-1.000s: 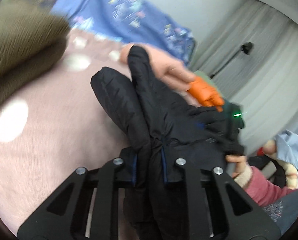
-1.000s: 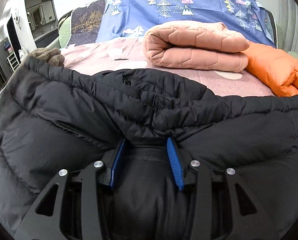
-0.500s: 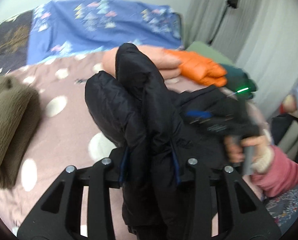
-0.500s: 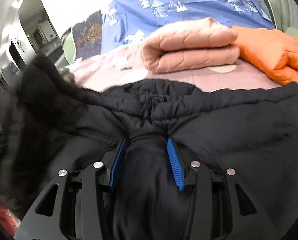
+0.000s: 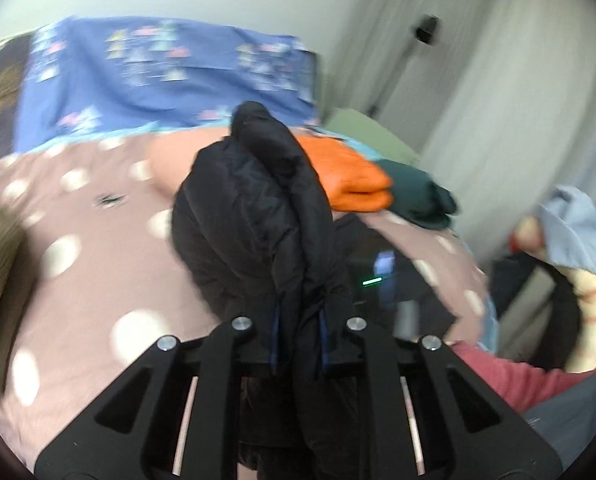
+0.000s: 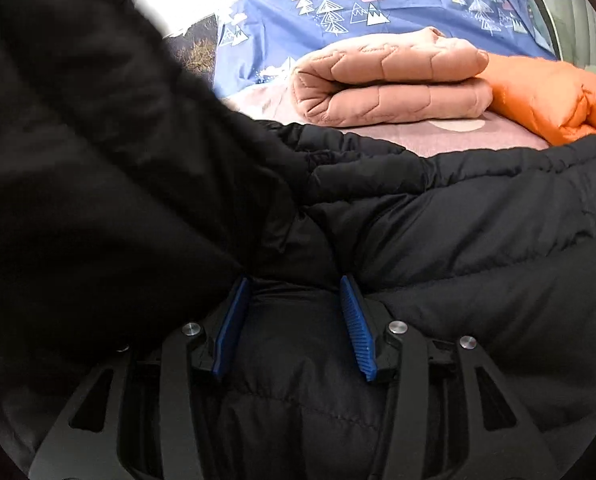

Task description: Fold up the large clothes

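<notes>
The left gripper is closing, its jaws pinched on a fold of the black puffer jacket raised above the bed. The right gripper is opening, jacket bunched between its jaws. An orange jacket lies at two o'clock.
</notes>
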`<state>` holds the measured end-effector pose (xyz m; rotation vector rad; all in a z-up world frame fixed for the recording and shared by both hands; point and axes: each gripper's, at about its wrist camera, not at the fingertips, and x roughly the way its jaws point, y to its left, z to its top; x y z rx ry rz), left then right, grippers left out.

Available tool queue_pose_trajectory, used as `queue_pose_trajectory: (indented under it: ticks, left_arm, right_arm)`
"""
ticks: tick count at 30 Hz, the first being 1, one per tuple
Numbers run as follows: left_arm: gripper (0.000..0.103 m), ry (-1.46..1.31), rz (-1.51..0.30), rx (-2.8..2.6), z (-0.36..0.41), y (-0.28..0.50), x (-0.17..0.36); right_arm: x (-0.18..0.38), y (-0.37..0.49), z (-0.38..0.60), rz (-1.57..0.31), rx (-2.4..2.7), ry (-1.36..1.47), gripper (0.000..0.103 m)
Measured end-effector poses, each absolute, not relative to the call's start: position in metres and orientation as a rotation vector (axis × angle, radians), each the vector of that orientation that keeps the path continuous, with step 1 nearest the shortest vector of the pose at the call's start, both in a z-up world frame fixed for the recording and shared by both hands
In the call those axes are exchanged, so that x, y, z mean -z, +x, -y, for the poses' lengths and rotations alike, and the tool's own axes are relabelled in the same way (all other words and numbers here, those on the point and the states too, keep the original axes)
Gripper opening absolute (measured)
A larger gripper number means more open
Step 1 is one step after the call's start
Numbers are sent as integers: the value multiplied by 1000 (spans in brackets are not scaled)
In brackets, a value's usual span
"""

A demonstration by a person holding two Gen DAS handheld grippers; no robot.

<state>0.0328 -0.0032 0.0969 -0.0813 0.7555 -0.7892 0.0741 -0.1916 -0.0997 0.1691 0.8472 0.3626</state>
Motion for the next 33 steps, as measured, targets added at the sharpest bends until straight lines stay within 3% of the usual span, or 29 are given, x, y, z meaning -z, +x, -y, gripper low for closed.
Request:
queue_pose_trajectory:
  ticks: [5, 10, 13, 15, 18, 22, 33]
  left_arm:
    - [13, -12, -805, 821, 70, 40, -106]
    - [13, -60, -806, 800, 74, 43, -113]
    - [13, -101, -804, 778, 71, 47, -115]
    - [13, -126, -803, 782, 74, 50, -114]
    - [13, -125, -835, 794, 88, 54, -107]
    - [13, -104, -863, 811, 108, 54, -94]
    - [13, 9, -919, 917, 198, 48, -69]
  right_arm:
    - [91, 69, 209, -865, -374, 242, 47]
    - [50, 23, 266, -841, -467, 408, 46]
    - [52, -5, 274, -864, -558, 435, 34]
    - [75, -13, 262, -960, -640, 464, 24]
    - [118, -4, 237, -1040, -589, 463, 17]
    - [108, -5, 251, -1050, -593, 529, 17]
    - [49, -90, 370, -766, -366, 596, 20]
